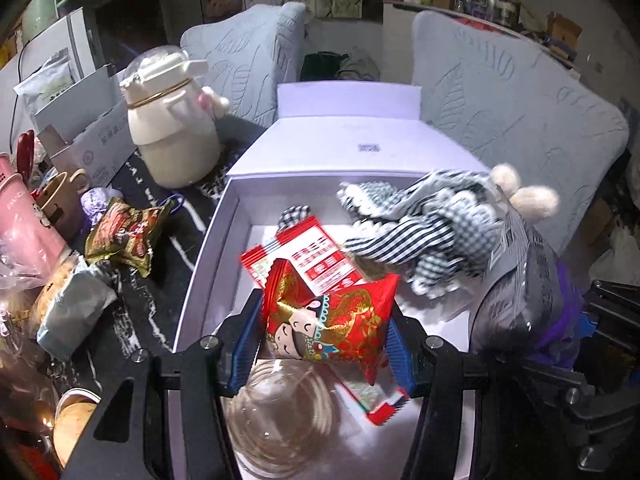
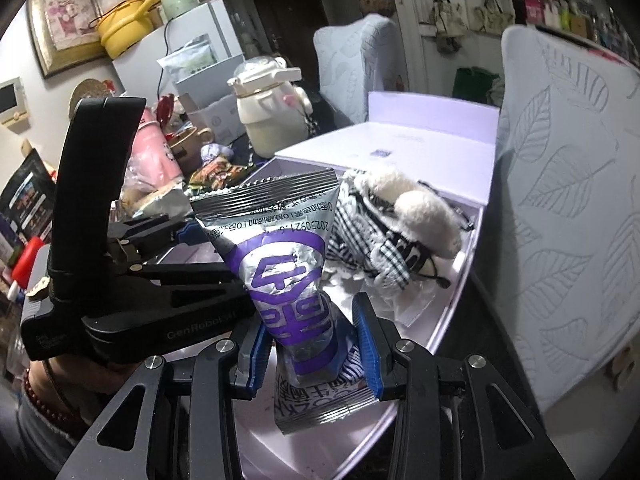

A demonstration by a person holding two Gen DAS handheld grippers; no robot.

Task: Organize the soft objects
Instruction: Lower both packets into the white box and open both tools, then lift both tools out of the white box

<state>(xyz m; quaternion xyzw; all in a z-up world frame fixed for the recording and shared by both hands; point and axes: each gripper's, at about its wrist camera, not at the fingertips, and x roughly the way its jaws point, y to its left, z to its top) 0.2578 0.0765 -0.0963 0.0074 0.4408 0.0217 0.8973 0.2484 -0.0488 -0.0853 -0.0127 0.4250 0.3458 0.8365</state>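
The white box (image 1: 208, 240) lies open on the dark table (image 1: 132, 320), lid back at 12 o'clock. A checked plush toy (image 1: 420, 224) rests inside at 2 o'clock. The left gripper (image 1: 320, 344) is clamped on a red packet (image 1: 332, 320) above the box. The right gripper (image 2: 312, 344) pinches a silver-purple packet (image 2: 280, 256) upright over the box's near end. A gold packet (image 1: 124, 236) lies on the table at 9 o'clock.
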